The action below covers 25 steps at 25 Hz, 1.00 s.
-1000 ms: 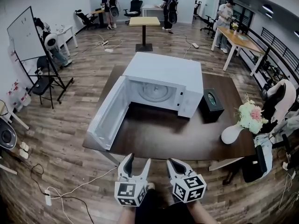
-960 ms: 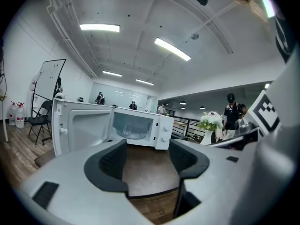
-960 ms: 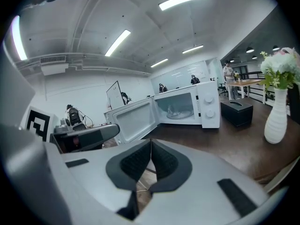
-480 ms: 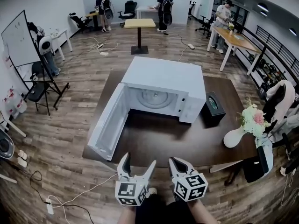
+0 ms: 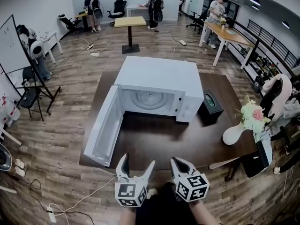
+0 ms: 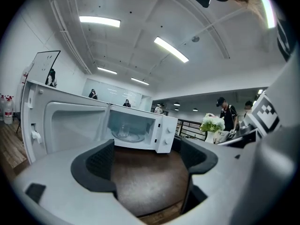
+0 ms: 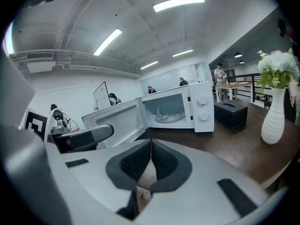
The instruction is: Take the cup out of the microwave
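The white microwave (image 5: 157,76) stands on a dark brown table (image 5: 159,142), its door (image 5: 104,132) swung wide open to the left. A clear glass cup (image 6: 123,131) sits on the turntable inside, and the right gripper view also shows the cup (image 7: 160,112). My left gripper (image 5: 137,162) hovers at the table's near edge, well short of the microwave. Its jaws have just been opening and now stand wide apart with nothing between them (image 6: 147,158). Beside it, my right gripper (image 5: 175,161) is shut on nothing, pads together (image 7: 150,144).
A black tissue box (image 5: 211,103) sits right of the microwave. A white vase of flowers (image 5: 243,125) stands at the table's right edge. A whiteboard on a stand (image 5: 11,41) is far left, with people and desks at the back of the room.
The left gripper's jaws have spread from fairly narrow to wide. Both grippers have eased a little toward the table, and the head view has shifted with them.
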Each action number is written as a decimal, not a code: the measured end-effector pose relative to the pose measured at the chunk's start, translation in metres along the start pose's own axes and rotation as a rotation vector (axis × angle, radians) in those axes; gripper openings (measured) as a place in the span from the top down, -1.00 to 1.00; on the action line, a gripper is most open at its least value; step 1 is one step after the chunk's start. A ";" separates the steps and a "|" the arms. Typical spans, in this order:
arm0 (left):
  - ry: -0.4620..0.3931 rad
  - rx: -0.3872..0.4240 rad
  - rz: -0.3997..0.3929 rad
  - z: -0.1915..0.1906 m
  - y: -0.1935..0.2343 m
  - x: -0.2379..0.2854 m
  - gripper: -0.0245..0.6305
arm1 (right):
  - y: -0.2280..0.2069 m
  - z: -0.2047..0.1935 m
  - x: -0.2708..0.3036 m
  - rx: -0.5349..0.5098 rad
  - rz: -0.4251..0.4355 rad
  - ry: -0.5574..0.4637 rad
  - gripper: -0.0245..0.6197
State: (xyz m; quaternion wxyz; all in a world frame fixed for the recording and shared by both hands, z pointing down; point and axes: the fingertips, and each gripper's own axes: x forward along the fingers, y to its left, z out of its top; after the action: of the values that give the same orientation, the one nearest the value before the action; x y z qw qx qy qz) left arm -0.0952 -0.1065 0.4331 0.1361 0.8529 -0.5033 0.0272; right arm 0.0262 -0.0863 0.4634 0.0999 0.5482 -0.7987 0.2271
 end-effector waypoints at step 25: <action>0.021 -0.034 0.035 0.009 0.035 0.077 -0.35 | -0.037 0.028 0.067 0.000 0.017 0.061 0.94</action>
State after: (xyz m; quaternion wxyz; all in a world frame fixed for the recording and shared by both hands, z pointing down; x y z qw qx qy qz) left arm -0.0885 -0.1906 0.4454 0.1554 0.8411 -0.5171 0.0297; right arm 0.0372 -0.1656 0.4757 0.1224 0.5341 -0.8000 0.2446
